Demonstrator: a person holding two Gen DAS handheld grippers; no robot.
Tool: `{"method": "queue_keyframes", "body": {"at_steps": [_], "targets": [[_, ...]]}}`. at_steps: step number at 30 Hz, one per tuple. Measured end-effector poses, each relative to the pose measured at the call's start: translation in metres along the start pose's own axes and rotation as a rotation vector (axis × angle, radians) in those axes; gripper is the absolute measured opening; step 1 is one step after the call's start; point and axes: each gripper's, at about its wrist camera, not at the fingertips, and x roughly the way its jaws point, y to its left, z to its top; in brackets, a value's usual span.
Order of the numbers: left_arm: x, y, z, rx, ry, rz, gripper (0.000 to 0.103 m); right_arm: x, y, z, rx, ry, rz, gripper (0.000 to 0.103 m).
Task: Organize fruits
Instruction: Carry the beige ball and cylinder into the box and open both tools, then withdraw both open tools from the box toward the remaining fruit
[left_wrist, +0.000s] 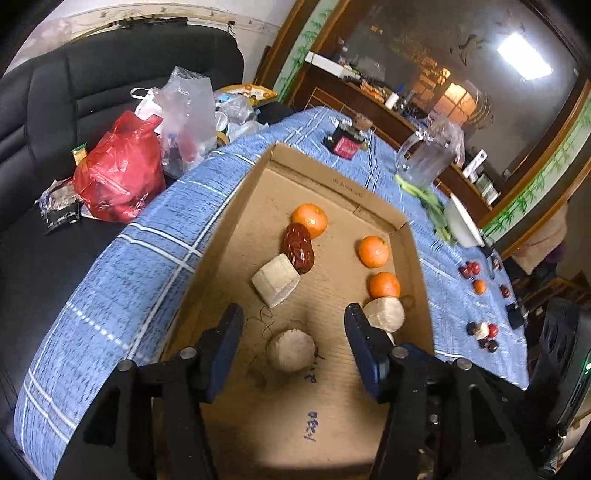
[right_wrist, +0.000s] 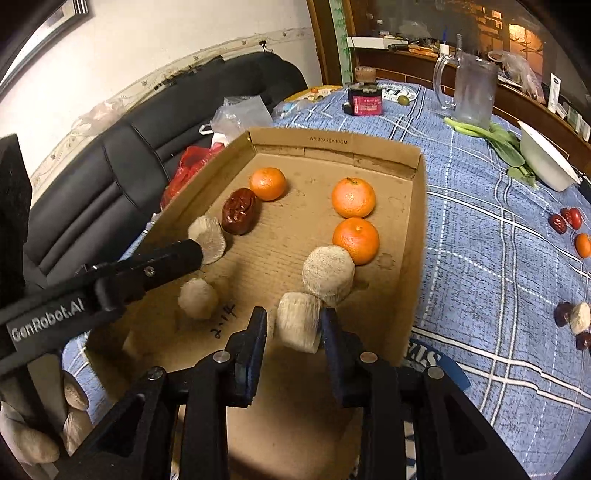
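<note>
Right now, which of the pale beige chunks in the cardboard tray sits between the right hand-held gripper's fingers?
The pale beige chunk nearest the camera, in front of the round beige chunk beside the oranges; the others lie outside the right hand-held gripper.

In the box (right_wrist: 413, 236) — three oranges (right_wrist: 353, 197), four pale chunks (right_wrist: 328, 274), one date (right_wrist: 239, 216).

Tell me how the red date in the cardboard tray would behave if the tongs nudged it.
The red date looks oblong, so it would likely wobble or slide, not roll straight. Its skin looks glossy, perhaps slippery. It touches a mandarin, which would probably roll away.
</note>
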Motion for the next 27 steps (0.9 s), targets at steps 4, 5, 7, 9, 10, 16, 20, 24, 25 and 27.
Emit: {"method": "queue_keyframes", "body": {"at_steps": [4,5,7,9,10,16,20,24,25,27], "targets": [[-0.019,0.008,-0.002,-0.042,-0.025,-0.012,0.058,-0.027,-0.006,-0.012,0.030,-0.053,0.006,0.044],[-0.022,0.008,-0.003,-0.043,-0.030,-0.010,0.059,-0.033,-0.009,-0.015,0.044,-0.067,0.006,0.049],[-0.030,0.005,-0.006,-0.040,-0.039,-0.007,0.061,-0.049,-0.019,-0.025,0.095,-0.099,0.010,0.052],[-0.036,-0.001,-0.010,-0.024,-0.047,-0.009,0.062,-0.062,-0.029,-0.036,0.159,-0.123,0.021,0.053],[-0.039,-0.008,-0.014,-0.008,-0.048,-0.009,0.062,-0.067,-0.034,-0.041,0.184,-0.132,0.024,0.053],[-0.051,-0.052,-0.034,0.104,-0.055,-0.013,0.072,-0.096,-0.057,-0.075,0.287,-0.169,-0.002,0.053],[-0.070,-0.078,-0.045,0.180,-0.109,-0.003,0.082,-0.113,-0.071,-0.091,0.339,-0.188,-0.049,0.053],[-0.094,-0.101,-0.057,0.261,-0.186,0.008,0.085,-0.133,-0.084,-0.103,0.385,-0.226,-0.069,0.053],[-0.099,-0.107,-0.061,0.281,-0.204,0.024,0.085,-0.140,-0.086,-0.106,0.394,-0.239,-0.074,0.053],[-0.108,-0.121,-0.069,0.327,-0.241,0.069,0.085,-0.149,-0.089,-0.111,0.403,-0.260,-0.081,0.053]]}}
